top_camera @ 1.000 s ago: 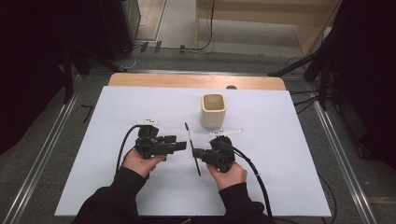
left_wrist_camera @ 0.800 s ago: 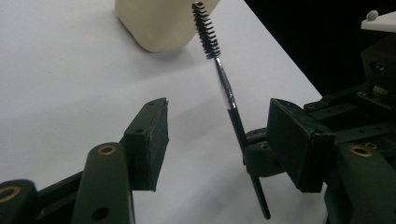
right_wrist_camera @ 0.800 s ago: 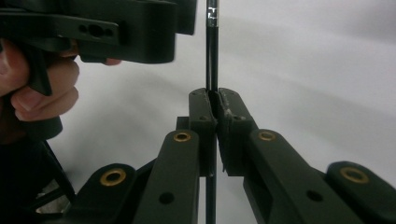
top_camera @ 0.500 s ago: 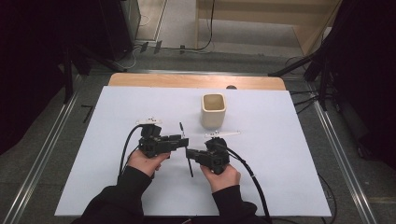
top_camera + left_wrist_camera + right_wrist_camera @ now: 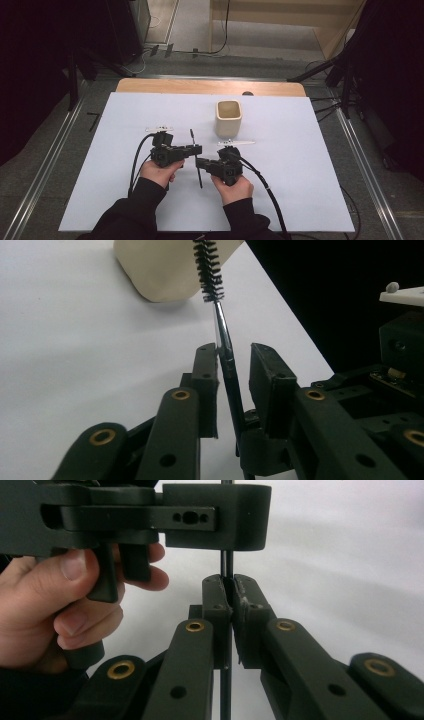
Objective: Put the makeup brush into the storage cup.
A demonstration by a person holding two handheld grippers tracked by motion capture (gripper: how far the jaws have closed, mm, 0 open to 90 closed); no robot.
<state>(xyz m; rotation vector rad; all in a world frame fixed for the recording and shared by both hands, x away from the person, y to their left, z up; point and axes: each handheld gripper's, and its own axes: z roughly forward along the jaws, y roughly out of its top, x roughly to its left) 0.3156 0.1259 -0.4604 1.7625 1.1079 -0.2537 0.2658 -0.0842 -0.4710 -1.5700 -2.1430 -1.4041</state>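
So there's a thin black brush (image 5: 195, 159), kind of a mascara-wand or tiny bottle-brush thing, held up off the desk (image 5: 300, 190) right between the two hands, roughly at the middle of the white sheet. Its bristly tip (image 5: 207, 267) sits at the 12 o'clock end, with a short shiny metal neck below it and then a black stem. The right gripper (image 5: 201, 163) has its fingers (image 5: 218, 611) clenched tight on the stem, no gap visible in the right gripper view apart from the rod itself. The left gripper (image 5: 196, 149) is around the same stem a bit higher up, toward the bristles, but its fingers (image 5: 206, 374) are spread apart: the rod leans against the one finger and there's clear daylight to the other. Left hand (image 5: 156, 172) sits at about 9 o'clock from the brush, right hand (image 5: 235, 187) at about 4 o'clock. A cream square cup (image 5: 229, 117) stands upright on the desk at about 1 o'clock from the brush, near but not touching. Black cables trail back from both grippers toward the person.
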